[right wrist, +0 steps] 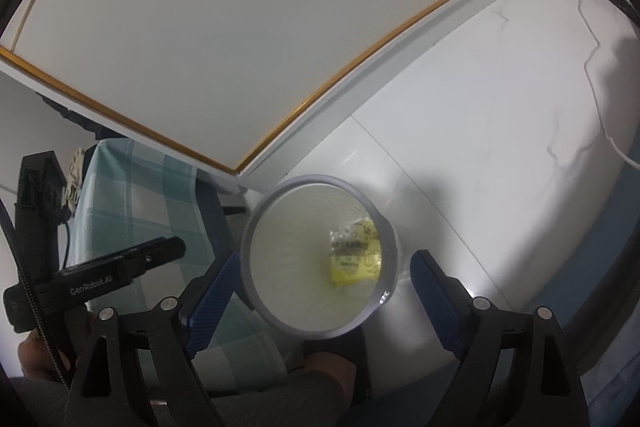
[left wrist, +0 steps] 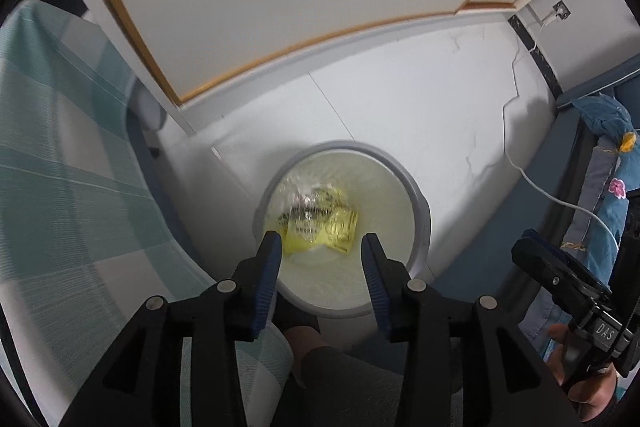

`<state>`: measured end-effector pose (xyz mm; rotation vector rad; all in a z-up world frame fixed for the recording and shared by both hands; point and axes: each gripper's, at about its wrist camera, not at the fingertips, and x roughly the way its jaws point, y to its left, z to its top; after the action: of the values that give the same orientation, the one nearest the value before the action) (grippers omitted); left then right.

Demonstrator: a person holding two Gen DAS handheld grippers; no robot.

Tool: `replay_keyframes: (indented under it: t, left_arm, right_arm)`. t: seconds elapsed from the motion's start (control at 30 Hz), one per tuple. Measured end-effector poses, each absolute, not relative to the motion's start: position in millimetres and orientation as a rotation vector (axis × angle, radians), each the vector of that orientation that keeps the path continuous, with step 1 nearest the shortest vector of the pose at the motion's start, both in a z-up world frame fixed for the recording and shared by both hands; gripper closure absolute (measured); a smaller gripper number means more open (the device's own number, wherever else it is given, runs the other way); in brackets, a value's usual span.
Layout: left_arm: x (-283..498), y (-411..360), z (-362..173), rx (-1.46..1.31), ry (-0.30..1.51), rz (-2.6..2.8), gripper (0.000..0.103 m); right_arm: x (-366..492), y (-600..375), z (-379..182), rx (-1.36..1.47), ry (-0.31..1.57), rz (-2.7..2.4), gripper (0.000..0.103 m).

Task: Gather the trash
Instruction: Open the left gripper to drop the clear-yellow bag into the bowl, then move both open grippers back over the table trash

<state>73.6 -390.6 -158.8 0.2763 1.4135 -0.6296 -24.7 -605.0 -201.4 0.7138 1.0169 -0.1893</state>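
- A round white bin [left wrist: 416,195] stands on the pale marble-patterned floor [left wrist: 420,107]; every place below is told from this bin.
- The trash, a yellow printed wrapper [left wrist: 320,227] with clear crinkled film on it, is inside the bin and appears blurred in the left wrist view; whether it rests on the bottom cannot be told.
- The left gripper [left wrist: 322,259] hangs directly above the bin's opening, its blue-padded jaws partly apart with nothing between them but the view down to the wrapper.
- The right gripper [right wrist: 326,279] hangs over the bin's near side, jaws spread wide and empty, one finger to each side of the bin's rim [right wrist: 316,179].
- To the bin's left, close by, a green-and-white checked cloth [left wrist: 60,167] drapes over furniture.
- Behind the bin runs a white cabinet front with a thin wooden trim [right wrist: 360,55].
- To the right a white cable [left wrist: 560,199] trails across the floor toward blue floral bedding [left wrist: 604,187].
- Below the bin's near edge, the person's foot [right wrist: 332,367] shows on the floor.
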Motion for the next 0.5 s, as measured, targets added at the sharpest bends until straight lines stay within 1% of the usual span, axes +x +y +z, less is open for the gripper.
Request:
replay_keyframes:
  t: [0.03,0.1,0.17,0.33,0.4,0.5]
  left_arm:
    - [72,-389,-153,0.274,1.391,-0.634,0.065]
    - [70,-384,-143,0.268,1.35,-0.633,0.054]
    - [67,-380,-134,0.251,1.304,-0.632,0.047]
    - [63,-361,-103,0.226,1.193,-0.604,0.044]
    - [62,-348,-88,0.213,1.136,-0.569,0.036]
    - [61,-330,-68,0.186,1.059,-0.535,0.034]
  right_arm:
    - [-26,-604,-198,0.707,1.012,-0.189,0.015]
    - [-27,-601,-190,0.698,1.0,-0.188,0.015]
    - [-29,-599,-182,0.686,0.986,-0.186,0.013]
    - [-33,-589,-153,0.648,0.933,-0.178,0.011]
    - [-35,-584,-140,0.634,0.904,-0.167,0.01]
    - [-36,-576,-120,0.608,0.864,-0.152,0.009]
